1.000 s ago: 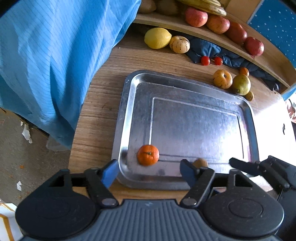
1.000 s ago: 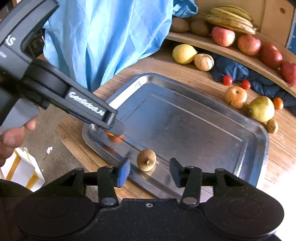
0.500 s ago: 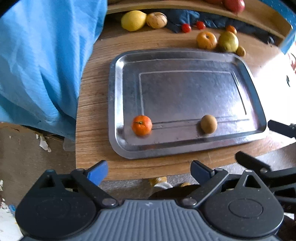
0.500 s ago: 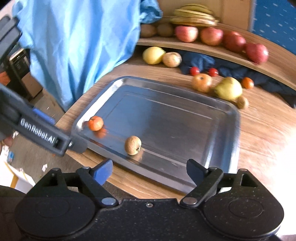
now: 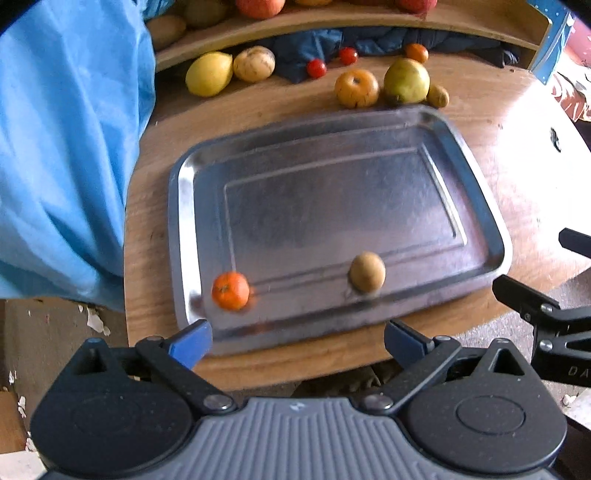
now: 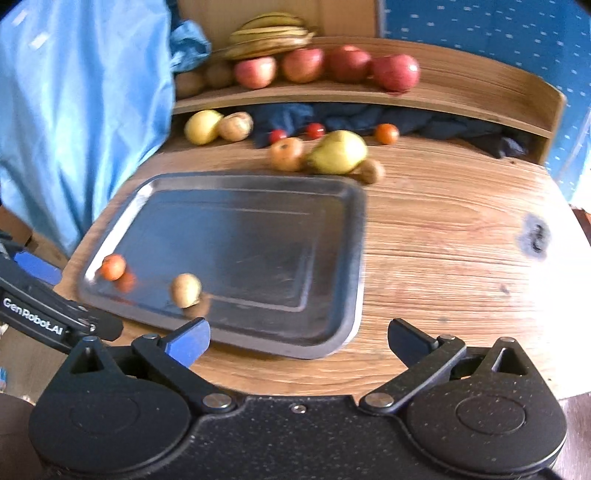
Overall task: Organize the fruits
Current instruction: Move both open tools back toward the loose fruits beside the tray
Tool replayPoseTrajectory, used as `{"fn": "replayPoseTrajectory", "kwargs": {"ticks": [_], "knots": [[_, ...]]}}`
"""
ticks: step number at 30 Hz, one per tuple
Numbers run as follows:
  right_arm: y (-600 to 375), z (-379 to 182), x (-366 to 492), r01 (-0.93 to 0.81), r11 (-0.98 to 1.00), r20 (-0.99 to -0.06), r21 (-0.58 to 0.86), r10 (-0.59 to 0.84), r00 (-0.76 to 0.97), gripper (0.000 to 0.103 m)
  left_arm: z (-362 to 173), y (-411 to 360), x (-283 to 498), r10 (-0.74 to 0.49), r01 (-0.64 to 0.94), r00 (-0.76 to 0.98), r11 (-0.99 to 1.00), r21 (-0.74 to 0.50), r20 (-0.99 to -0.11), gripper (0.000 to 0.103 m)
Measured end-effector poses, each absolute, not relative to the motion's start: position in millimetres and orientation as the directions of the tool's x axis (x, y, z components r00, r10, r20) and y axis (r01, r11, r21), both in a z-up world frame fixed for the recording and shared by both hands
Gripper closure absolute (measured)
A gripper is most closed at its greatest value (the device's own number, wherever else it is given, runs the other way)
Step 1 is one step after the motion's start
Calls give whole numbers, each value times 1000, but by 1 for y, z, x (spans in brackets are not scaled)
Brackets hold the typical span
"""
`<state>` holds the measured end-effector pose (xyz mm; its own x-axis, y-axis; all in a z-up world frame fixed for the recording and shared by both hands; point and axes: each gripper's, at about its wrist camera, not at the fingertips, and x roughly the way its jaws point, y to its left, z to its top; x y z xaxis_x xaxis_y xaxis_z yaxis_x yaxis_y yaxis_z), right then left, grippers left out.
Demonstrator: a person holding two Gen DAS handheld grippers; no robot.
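Observation:
A steel tray (image 5: 183,229) (image 6: 354,258) lies on the round wooden table. Near its front rim rest a small mandarin (image 5: 230,290) (image 6: 113,266) and a brown round fruit (image 5: 367,272) (image 6: 185,289). My left gripper (image 5: 299,341) hovers over the tray's near edge, its jaws opening wide with nothing between them. My right gripper (image 6: 299,339) hangs over the tray's near right corner, its jaws also opening and empty. The right gripper's fingers (image 5: 524,299) show at the right edge of the left wrist view.
Behind the tray lie a lemon (image 5: 208,74), a pale speckled fruit (image 5: 255,63), cherry tomatoes (image 5: 317,68), an orange round fruit (image 5: 356,88), a pear (image 6: 338,152) and small fruits. A shelf holds apples (image 6: 303,65) and bananas (image 6: 269,35). Blue cloth (image 5: 66,147) hangs left.
Both grippers drew back from the tray toward the table's near edge and their jaws spread wide. The mandarin and the brown fruit stay on the tray.

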<state>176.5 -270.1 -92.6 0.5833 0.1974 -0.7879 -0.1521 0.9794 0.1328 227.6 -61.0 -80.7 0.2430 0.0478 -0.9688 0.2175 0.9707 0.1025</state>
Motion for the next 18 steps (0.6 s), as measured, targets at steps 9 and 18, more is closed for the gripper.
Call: {"fn": "replayPoseTrajectory", "kwargs": {"ticks": [9, 18], "knots": [[-293, -95, 191, -91, 988, -787, 127, 156, 597, 1, -83, -78, 260, 43, 225, 258, 969, 103, -965, 1], [-311, -98, 221, -22, 990, -779, 138, 122, 615, 1, -85, -89, 301, 60, 233, 260, 965, 123, -964, 1]]}}
